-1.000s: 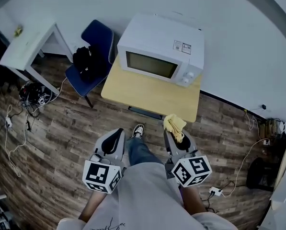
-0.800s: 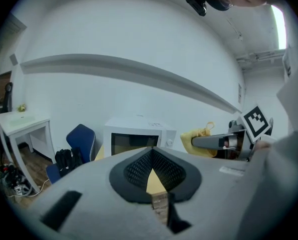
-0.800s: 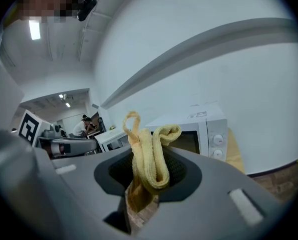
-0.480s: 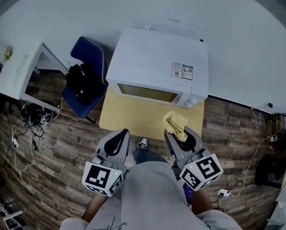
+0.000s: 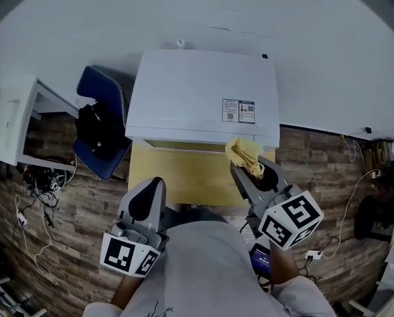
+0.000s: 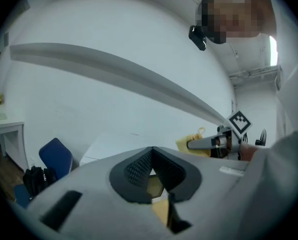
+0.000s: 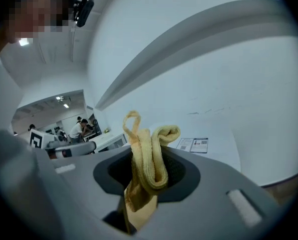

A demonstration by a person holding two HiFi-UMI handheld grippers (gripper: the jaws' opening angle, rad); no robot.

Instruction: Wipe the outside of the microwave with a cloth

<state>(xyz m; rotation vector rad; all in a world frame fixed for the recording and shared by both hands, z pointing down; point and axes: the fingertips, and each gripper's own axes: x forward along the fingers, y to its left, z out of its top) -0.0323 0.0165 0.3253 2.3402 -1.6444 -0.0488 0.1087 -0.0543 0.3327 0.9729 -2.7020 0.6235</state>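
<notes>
We see the microwave (image 5: 203, 94) plain white on top, with a small white label (image 5: 239, 111) carrying black print. The cloth (image 5: 245, 156) is soft yellow, and in the right gripper view we pick out its ribbed weave. The table (image 5: 177, 177) is pale yellow wood. The floor (image 5: 71, 203) is brown planking with a streaky grain. We have the left gripper (image 5: 147, 189) and the right gripper (image 5: 253, 170) in light grey, with black inner pads and black-and-white square markers on their cubes. The chair (image 5: 99, 88) is deep blue, the bag (image 5: 96, 131) black, the wall (image 5: 197, 12) white.
</notes>
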